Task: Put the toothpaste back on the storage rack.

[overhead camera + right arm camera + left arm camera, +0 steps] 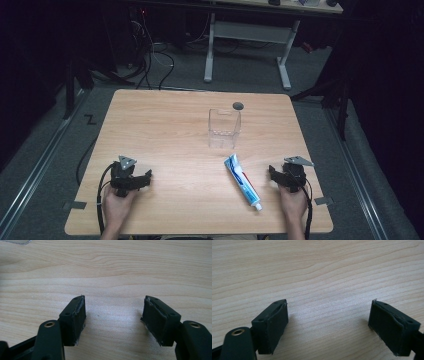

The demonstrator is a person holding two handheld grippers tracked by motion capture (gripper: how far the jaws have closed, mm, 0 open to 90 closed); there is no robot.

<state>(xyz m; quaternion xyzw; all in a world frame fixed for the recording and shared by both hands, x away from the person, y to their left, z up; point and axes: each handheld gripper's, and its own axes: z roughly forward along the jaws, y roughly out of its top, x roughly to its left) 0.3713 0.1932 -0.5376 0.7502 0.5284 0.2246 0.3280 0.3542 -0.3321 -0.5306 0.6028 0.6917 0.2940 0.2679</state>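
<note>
A blue and white toothpaste tube (pixel 243 181) lies on the wooden table (pixel 170 125), its white cap toward the front edge. Behind it stands a clear plastic box (pixel 224 129), upright and open at the top. My right gripper (pixel 278 176) rests on the table just right of the tube, apart from it; its jaws stand wide with bare wood between them (pixel 113 315). My left gripper (pixel 142 181) sits at the front left, far from the tube. It is open as well, with nothing between its pads (pixel 329 320).
A round dark grommet hole (pixel 238 105) sits near the table's far edge behind the box. Beyond the table are a white desk frame (pixel 247 37) and cables (pixel 157 57) on the grey floor. A corner of the clear box (pixel 16 242) shows at the top left of the right gripper view.
</note>
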